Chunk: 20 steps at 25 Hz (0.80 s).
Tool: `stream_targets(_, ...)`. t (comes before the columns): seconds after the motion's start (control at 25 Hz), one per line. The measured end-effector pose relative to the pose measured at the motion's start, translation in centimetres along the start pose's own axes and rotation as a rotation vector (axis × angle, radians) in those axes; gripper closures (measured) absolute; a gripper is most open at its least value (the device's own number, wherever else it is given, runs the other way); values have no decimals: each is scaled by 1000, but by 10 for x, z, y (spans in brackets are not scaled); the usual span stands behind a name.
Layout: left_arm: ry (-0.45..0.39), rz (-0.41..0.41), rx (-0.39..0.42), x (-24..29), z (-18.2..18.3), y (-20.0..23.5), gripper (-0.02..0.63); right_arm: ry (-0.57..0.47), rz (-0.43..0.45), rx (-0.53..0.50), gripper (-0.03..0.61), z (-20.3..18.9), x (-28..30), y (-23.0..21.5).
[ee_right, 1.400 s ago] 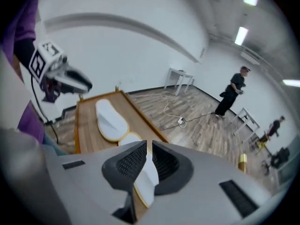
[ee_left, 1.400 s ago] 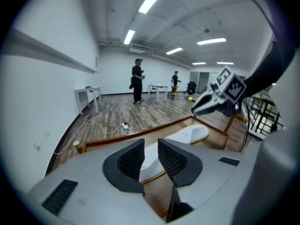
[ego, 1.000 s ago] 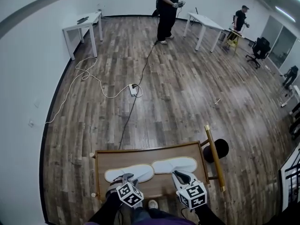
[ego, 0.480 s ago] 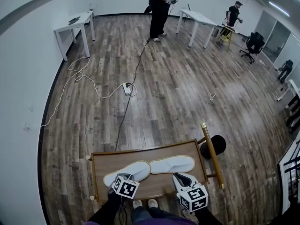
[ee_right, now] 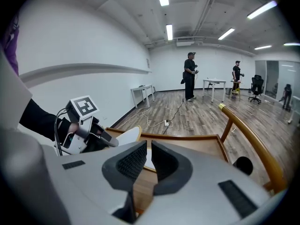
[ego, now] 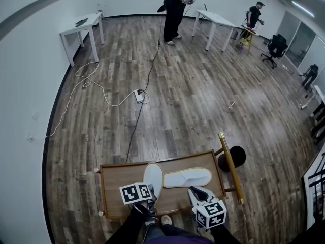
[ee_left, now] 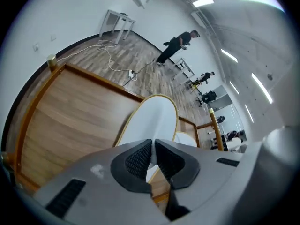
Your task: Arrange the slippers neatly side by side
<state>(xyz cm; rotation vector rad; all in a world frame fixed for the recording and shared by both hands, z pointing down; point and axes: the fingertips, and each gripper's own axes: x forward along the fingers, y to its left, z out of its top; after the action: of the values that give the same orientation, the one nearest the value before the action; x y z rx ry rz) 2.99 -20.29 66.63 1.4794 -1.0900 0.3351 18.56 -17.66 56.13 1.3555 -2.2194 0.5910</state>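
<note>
The left slipper (ego: 153, 177) is pointing straight up the frame at the lower centre of the head view, on the wooden cart (ego: 114, 174). The right slipper (ego: 188, 177) is lying crosswise just beside it, to its right. The left tool (ego: 150, 194), its jaws having just been closing, is pinching the left slipper's near end. The right tool (ego: 195, 193) is gripping the right slipper's near edge, jaws almost together.

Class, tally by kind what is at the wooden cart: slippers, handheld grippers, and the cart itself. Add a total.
Slippers: 2 (left slipper, right slipper)
Grippers: 2 (left gripper, right gripper)
Wooden cart: 1
Total: 5
</note>
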Motion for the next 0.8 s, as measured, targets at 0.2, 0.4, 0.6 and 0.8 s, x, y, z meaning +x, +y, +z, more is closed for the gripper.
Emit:
stream_targets(0.2,-56,1,-189,18,0,-1,597,13,-43,52,554,-10,-10,-15)
stream_targets(0.4,-124,17,-362,26,6,8,597,28,-75,90,554,-17,-17,-28)
stream_targets(0.6,-64,41,-265,34,0,8,597,34,-85,93,554,-19,-16,-30)
stream_targets(0.8,-31,38,-182,37,-3,3,597,35,-84,91,554,-17,-11,-28)
